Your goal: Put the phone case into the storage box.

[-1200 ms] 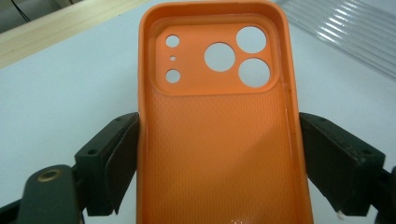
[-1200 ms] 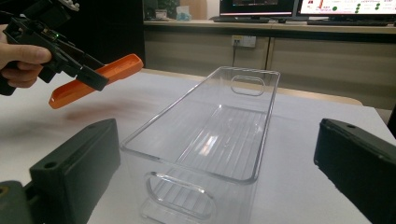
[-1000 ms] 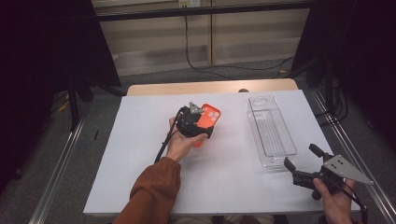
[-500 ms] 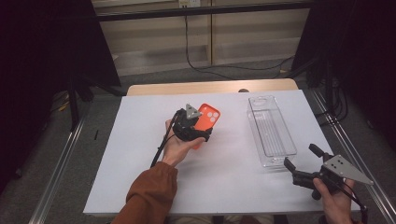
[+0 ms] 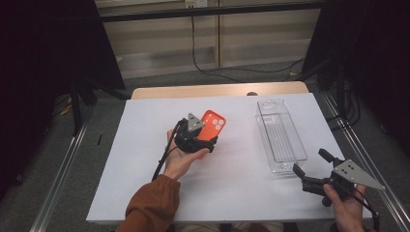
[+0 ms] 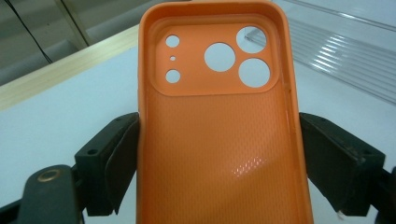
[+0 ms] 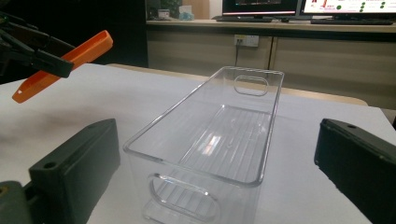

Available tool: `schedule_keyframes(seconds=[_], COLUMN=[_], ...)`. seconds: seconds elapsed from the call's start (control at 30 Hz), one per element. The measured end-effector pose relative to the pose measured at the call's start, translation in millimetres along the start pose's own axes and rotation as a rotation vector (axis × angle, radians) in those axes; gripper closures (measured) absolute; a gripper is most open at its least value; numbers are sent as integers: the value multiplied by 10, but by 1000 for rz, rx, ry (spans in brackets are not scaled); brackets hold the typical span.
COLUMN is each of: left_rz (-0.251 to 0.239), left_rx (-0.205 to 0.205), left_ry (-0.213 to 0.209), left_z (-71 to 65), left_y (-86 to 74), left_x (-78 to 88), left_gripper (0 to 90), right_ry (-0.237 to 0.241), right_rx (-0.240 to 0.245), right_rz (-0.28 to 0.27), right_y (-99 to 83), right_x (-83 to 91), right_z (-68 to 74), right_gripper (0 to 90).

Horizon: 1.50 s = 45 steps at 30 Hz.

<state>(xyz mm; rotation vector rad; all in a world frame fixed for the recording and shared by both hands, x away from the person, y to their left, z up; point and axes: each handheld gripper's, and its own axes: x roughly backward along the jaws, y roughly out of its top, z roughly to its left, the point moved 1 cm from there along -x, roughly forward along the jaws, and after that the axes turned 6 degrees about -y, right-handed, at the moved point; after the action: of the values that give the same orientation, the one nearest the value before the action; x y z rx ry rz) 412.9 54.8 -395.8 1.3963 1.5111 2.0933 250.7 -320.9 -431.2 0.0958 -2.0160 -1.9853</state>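
An orange phone case [image 5: 213, 125] is held above the white table top, tilted, its inner side with camera cut-outs facing my left gripper's camera [image 6: 219, 116]. My left gripper [image 5: 202, 139] is shut on the case's long edges, one pad [image 6: 122, 156] on each side. The case [image 7: 63, 59] also appears at upper left in the right gripper view. An empty clear plastic bin [image 5: 280, 136] lies lengthwise at the right of the table. My right gripper [image 5: 310, 162] stands open just before the bin's near end [image 7: 187, 186], with nothing between its jaws.
The white table top [image 5: 145, 159] has bare room left of and in front of the left hand. Metal rails [image 5: 63, 169] run along both table sides. A wooden strip [image 5: 159, 92] edges the far side, with cables behind it.
The left hand has carried the case a little toward the near left, still gripping it. The right hand and the bin have not moved.
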Motion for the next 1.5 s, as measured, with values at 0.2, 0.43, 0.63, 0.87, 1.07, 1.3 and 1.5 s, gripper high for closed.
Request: schedule_keyframes(seconds=[0.2, 0.43, 0.63, 0.87, 1.07, 1.3, 1.5], left_rz=[-29, -65, -71, -85, -84, -86, -88], left_rx=[-13, -20, -18, -25, -57, -78, -97], left_ry=[4, 14, 17, 0, 2, -4, 6], left_z=[-76, -118, -130, -216, -284, -358, -415], left_y=[-6, -41, -108, -114, -130, -183, -223], left_x=[109, 240, 329, 406, 453, 466, 509], left_gripper=[164, 164, 164, 164, 164, 164, 164], right_ry=[3, 21, 41, 45, 73, 87, 141], right_rx=[1, -16, -7, -3, -2, 22, 38], right_rz=[-5, -19, -18, -21, -20, 5, 7], right_y=[12, 45, 77, 131, 170, 199, 291], right_x=[-3, -3, -54, -149, -190, -350, -491], right_z=[8, 51, 86, 66, 100, 121, 276], right_gripper=[0, 0, 0, 0, 0, 0, 0])
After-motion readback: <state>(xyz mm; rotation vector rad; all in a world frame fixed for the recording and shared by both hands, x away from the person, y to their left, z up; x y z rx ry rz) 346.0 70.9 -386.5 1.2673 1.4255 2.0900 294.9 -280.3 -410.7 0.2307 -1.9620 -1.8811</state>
